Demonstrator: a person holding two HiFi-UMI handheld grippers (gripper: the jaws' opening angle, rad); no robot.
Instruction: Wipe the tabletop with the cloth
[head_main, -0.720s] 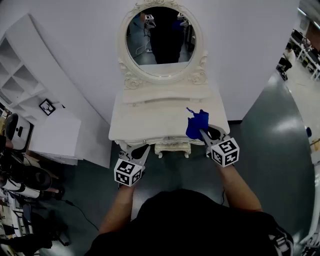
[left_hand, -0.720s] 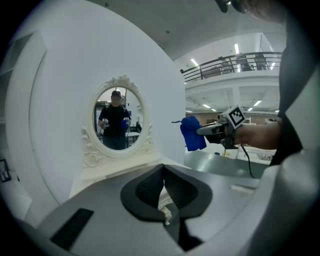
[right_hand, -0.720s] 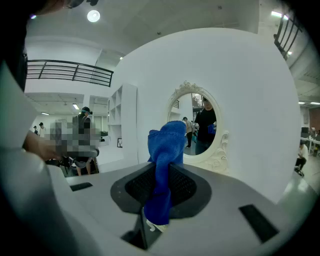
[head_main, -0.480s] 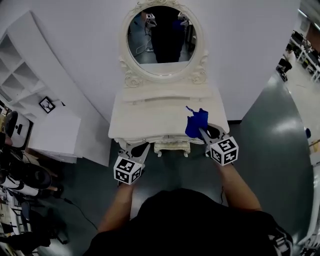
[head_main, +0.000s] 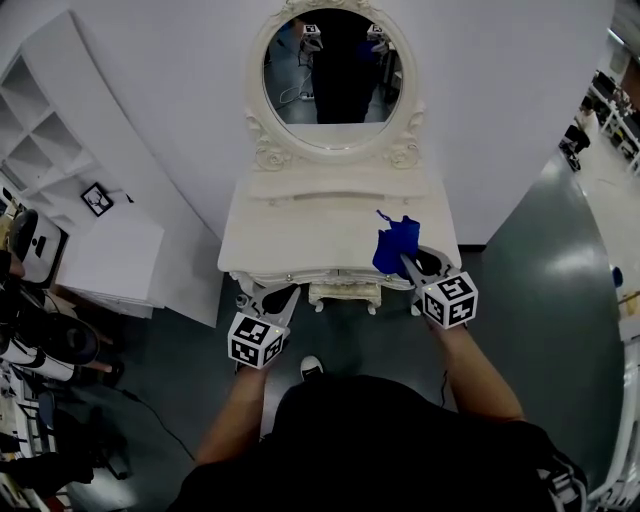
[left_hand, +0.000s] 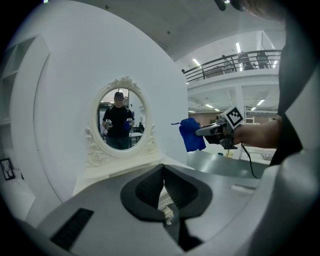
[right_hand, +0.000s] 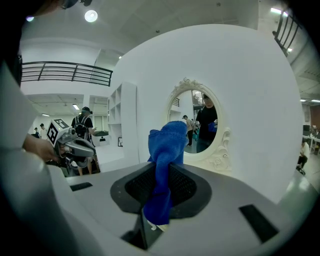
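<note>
At the vanity's (head_main: 345, 292) right front corner | right gripper (head_main: 407, 264) clamps blue cloth (head_main: 393, 245) clear of tabletop (head_main: 300, 238) | left gripper (head_main: 283, 297) pinched shut, empty | best lowered flat, then swept in overlapping passes

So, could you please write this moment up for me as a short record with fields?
surface: white dressing table against the wall, with an oval mirror behind the top
cloth: blue cloth, bunched, over the right front part of the top; contact with the top cannot be told
right gripper: shut on the blue cloth
left gripper: shut, nothing between its jaws, by the table's front edge on the left
wiping: no clear sign of it yet
</note>
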